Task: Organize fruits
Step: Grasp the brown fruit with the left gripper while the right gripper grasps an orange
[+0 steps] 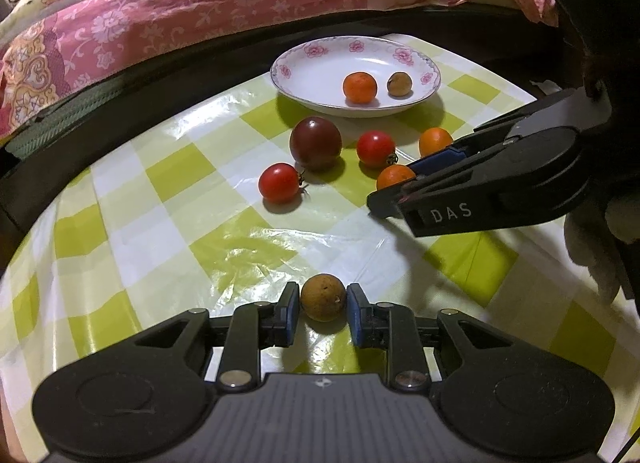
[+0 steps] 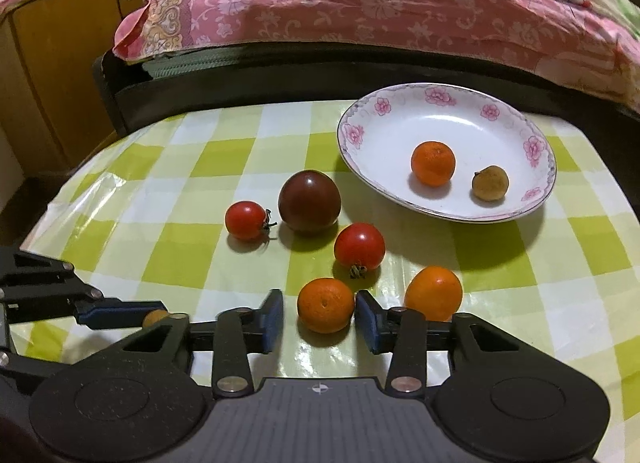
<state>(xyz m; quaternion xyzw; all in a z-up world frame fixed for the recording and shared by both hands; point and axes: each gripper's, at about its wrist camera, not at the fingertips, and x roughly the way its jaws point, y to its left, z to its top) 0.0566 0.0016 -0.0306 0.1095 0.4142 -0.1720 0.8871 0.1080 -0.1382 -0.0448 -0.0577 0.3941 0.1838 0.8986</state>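
My left tool point(image 1: 323, 299) pointed steeply down, pads clamped on a brown longan point(image 1: 323, 297) on the tabletop point(image 1: 160, 223), well short of the plate point(image 1: 304, 75). My right tool point(image 2: 319, 317) bracketed an orange point(image 2: 325, 305), unclamped. Only the right view showed the left pad's gap.

1. Lighting: bright, from overhead; white glare patches on the glossy tablecloth point(image 1: 168, 183).
2. Shadows: short, soft, beneath each fruit.
3. Distortion: strong fisheye bending, dark corners.
4. Focus: mostly sharp.
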